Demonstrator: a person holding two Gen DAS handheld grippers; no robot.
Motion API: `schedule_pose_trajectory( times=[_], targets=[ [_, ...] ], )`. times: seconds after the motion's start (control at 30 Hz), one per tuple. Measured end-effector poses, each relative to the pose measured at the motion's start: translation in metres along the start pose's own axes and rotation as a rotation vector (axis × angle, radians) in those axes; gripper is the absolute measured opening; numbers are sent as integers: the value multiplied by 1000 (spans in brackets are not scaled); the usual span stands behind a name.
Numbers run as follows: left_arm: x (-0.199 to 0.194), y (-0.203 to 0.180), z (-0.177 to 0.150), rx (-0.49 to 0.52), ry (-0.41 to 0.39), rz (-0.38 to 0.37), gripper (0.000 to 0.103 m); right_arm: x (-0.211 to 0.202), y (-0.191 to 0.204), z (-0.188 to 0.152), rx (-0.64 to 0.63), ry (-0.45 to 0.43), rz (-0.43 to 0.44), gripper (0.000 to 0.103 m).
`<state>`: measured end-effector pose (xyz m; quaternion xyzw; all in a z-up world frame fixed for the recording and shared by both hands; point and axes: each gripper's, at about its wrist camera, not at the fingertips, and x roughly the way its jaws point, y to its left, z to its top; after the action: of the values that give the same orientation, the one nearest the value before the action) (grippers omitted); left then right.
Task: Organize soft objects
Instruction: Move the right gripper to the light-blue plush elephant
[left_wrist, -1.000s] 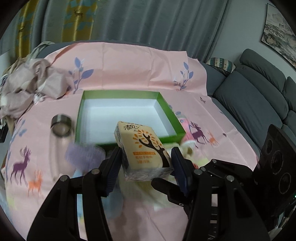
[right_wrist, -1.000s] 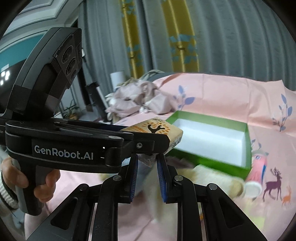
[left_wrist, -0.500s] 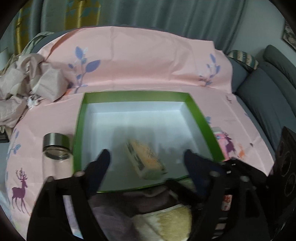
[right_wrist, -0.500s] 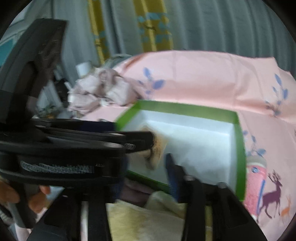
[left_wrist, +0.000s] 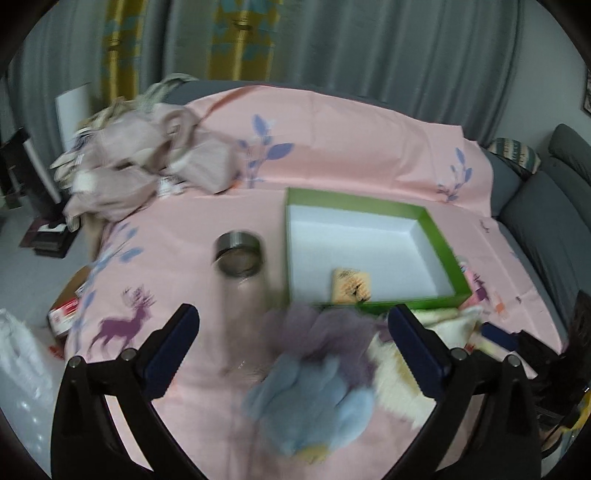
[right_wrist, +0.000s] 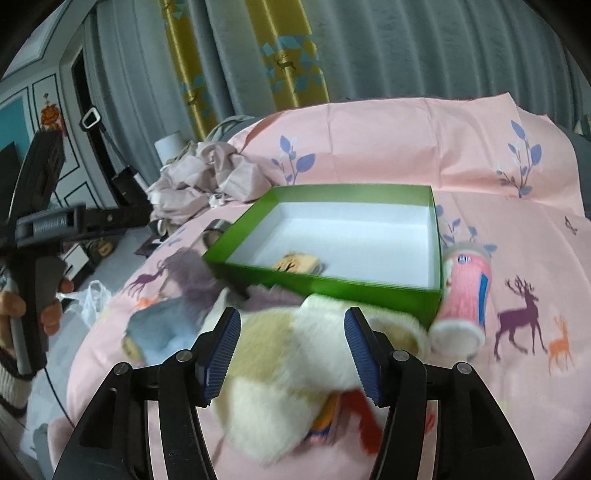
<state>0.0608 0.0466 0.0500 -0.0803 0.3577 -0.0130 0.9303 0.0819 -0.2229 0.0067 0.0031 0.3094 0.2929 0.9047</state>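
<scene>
At the far left a heap of crumpled cloth (left_wrist: 147, 162) lay at the back of the pink sheet (left_wrist: 332, 129), well apart from the work and so likely no part of it. Next came a glass jar (left_wrist: 239, 258) with a metal rim, lying just beside the green box (left_wrist: 439, 240) but outside it, which fits, since it was hard and the task asked only for soft things. The left gripper (left_wrist: 293, 338) hung over the near edge of the sheet with its jaws wide; they had just been opening, and nothing was gripped between them. Its pads stood to either side of a blue plush (left_wrist: 314, 398) and a purple one (left_wrist: 325, 328) lying below, so I judged it was lined up for one of them, though blur made it hard to say which. In the box, near the front wall, the tissue pack (left_wrist: 351, 286) lay flat on the white floor, the one soft thing already stowed. To the right, the right gripper (right_wrist: 291, 347) was half open, its jaws also having just been opening, and a cream plush (right_wrist: 295, 354) lay between the pads (right_wrist: 221, 350) without their clearly pressing it; it rested on the sheet just in front of the box, a short lift from going in. Furthest right a pink tube (right_wrist: 463, 299) lay beside the box's corner.
</scene>
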Motion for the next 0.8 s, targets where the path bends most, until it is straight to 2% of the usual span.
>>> schedule_pose_trajectory(
  times=[0.2,0.4,0.57,0.8],
  targets=[
    [-18,28,-48,-97,37,1,102,-13,23,-17,0,22,62,59],
    [-32,43,-83,-187,72,-17,102,-12,60,-33,-78,62,126,59],
    [-52,37,-94,-179,56,-27,102,-9,92,-42,-154,88,125,59],
    [-65,34,-103,-132,24,-39,102,-3,118,-49,-146,105,125,59]
  ],
)
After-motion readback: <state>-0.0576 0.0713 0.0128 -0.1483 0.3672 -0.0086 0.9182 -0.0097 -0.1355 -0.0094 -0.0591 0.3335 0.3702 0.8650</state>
